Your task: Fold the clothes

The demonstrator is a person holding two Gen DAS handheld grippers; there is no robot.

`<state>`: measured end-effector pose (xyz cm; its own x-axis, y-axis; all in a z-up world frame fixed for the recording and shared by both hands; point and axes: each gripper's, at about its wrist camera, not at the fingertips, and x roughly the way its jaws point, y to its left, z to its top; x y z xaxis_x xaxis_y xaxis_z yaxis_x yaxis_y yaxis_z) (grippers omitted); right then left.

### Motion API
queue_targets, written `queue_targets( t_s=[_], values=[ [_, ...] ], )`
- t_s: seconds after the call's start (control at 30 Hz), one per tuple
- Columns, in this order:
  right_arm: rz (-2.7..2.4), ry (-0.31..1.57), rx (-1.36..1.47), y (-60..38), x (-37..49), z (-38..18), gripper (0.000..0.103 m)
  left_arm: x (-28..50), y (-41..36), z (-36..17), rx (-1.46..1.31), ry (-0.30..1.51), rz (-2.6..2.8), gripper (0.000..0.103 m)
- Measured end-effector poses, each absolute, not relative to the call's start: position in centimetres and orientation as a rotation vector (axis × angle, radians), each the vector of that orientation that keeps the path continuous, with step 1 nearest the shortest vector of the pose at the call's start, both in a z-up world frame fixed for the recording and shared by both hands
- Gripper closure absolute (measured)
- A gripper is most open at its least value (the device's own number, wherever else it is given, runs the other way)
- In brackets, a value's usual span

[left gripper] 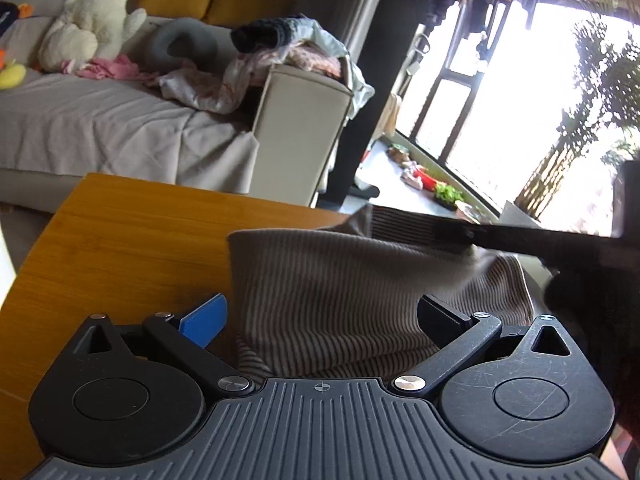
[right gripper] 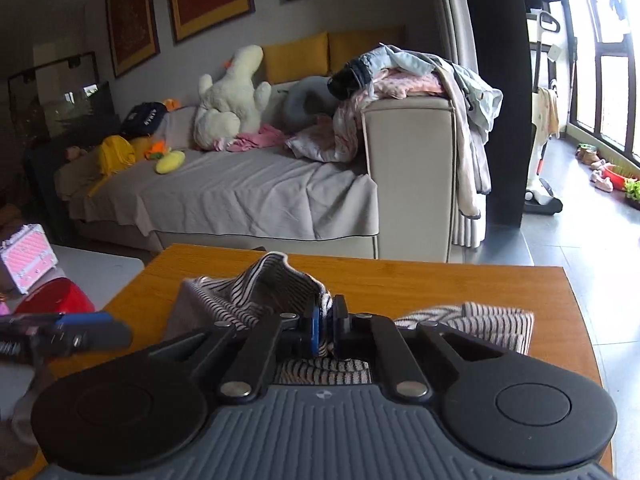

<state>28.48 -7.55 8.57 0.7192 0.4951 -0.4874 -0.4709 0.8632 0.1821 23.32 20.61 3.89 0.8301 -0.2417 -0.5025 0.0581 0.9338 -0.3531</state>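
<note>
The striped garment (right gripper: pixel 256 296) sits bunched on the wooden surface (right gripper: pixel 440 280). The right tongs (right gripper: pixel 326 330) pinch a raised fold; the left tongs (left gripper: pixel 320 316) gape wide beside it. That grip looks shallow, perhaps one layer, so lifting might let the fold slip and collapse.

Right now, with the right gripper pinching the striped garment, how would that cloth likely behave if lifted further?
Probably floppy: the striped garment bunches and peaks where the right gripper is shut on it. It likely drapes and drags, since the rest sags onto the wooden table. It seems light; the open left gripper is not supporting it.
</note>
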Motion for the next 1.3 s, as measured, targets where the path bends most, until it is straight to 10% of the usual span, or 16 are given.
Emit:
queue_targets(
  t_s=[0.43, 0.77, 1.0, 1.13, 1.3],
  values=[
    [0.669, 0.653, -0.008, -9.6, 15.6, 3.4, 0.095, 18.4, 17.4, 9.8, -0.213, 0.507, -0.129, 0.000],
    [0.450, 0.543, 0.119, -16.4, 14.4, 7.5, 0.027, 18.1, 16.6, 3.1, -0.011, 0.803, -0.133, 0.020],
    [0.437, 0.720, 0.314, -17.2, 18.7, 2.9, 0.029, 16.8, 18.3, 4.7, -0.167, 0.819, -0.220, 0.013],
    [0.452, 0.744, 0.288, -16.0, 20.7, 1.3, 0.058, 18.2, 18.1, 4.2, -0.242, 0.859, -0.248, 0.009],
    [0.456, 0.719, 0.231, -14.1, 24.7, 0.9, 0.063, 20.9, 18.1, 1.9, -0.245, 0.893, -0.252, 0.036]
  ],
)
